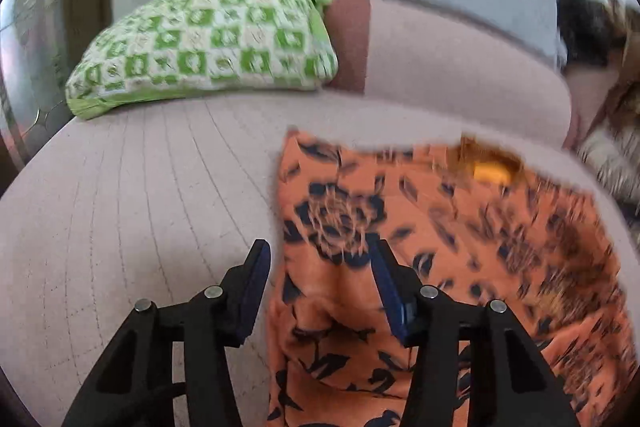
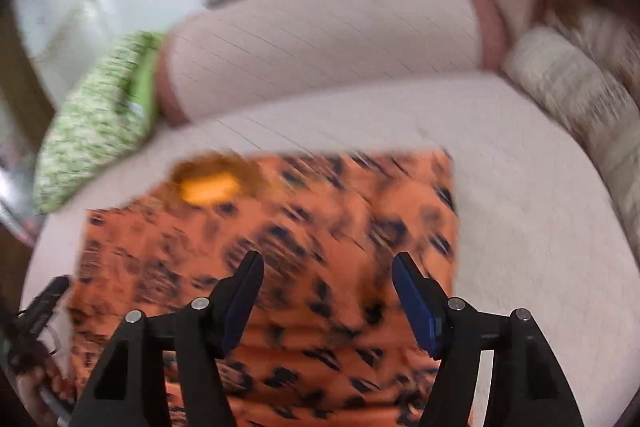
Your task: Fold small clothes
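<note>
An orange garment with a dark floral print (image 1: 460, 247) lies spread flat on the pale pink cushion (image 1: 140, 187), a yellow label (image 1: 490, 171) at its far edge. My left gripper (image 1: 320, 245) is open above the garment's left edge, one finger over the cushion and one over the cloth, with nothing pinched. In the blurred right wrist view the same garment (image 2: 280, 227) fills the middle, its label (image 2: 208, 187) at the far left. My right gripper (image 2: 328, 257) stands open over the cloth's near right part, with nothing between its pads.
A green and white checked pillow (image 1: 208, 39) lies at the back left, beside a pink bolster (image 1: 440, 67). A cream furry throw (image 2: 568, 87) lies on the right. A hand with a dark tool (image 2: 44, 303) shows at the lower left edge of the right wrist view.
</note>
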`<state>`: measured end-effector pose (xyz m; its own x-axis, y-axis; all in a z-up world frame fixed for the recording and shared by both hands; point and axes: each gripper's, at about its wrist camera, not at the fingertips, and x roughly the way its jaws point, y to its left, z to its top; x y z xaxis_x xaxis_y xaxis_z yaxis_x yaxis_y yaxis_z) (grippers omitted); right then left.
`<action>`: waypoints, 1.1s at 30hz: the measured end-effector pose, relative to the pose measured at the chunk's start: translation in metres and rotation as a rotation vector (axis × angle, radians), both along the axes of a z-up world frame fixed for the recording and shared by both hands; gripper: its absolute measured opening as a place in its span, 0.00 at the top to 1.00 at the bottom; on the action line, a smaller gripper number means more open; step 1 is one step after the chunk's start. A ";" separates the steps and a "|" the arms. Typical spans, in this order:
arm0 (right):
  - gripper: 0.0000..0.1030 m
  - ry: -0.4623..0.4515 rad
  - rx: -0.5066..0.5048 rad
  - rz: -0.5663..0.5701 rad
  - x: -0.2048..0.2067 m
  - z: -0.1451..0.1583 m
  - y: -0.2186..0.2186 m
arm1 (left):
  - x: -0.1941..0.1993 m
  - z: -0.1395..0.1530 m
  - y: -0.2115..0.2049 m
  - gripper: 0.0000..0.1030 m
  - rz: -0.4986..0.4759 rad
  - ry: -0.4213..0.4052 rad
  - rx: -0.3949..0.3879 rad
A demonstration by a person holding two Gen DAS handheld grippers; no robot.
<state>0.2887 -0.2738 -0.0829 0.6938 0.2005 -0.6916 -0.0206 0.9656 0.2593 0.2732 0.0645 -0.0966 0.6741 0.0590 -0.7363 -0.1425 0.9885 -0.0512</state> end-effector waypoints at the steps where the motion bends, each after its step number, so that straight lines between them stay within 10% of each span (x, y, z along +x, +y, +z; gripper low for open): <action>1: 0.29 0.012 0.105 0.050 0.010 -0.001 0.001 | 0.006 -0.011 0.000 0.48 0.004 0.063 0.002; 6: 0.06 0.266 0.319 0.047 0.055 -0.088 -0.008 | 0.011 -0.021 0.010 0.42 0.026 0.111 -0.063; 13: 0.05 -0.004 0.282 0.109 -0.006 -0.017 0.016 | 0.010 -0.023 0.010 0.36 0.024 0.113 -0.064; 16: 0.00 0.271 0.180 0.126 0.029 -0.074 0.028 | 0.016 -0.026 0.014 0.24 0.007 0.113 -0.125; 18: 0.02 0.260 0.221 0.080 0.029 -0.071 0.026 | 0.009 -0.017 0.021 0.24 0.030 0.125 -0.133; 20: 0.02 0.160 0.352 0.097 0.005 -0.035 0.023 | -0.015 -0.001 0.034 0.24 0.069 0.087 -0.151; 23: 0.03 0.063 0.274 0.137 -0.053 0.000 0.029 | -0.072 0.024 0.059 0.24 0.113 0.041 -0.197; 33: 0.03 -0.028 0.234 -0.031 -0.283 0.002 -0.082 | -0.229 0.048 0.040 0.24 0.035 0.109 -0.220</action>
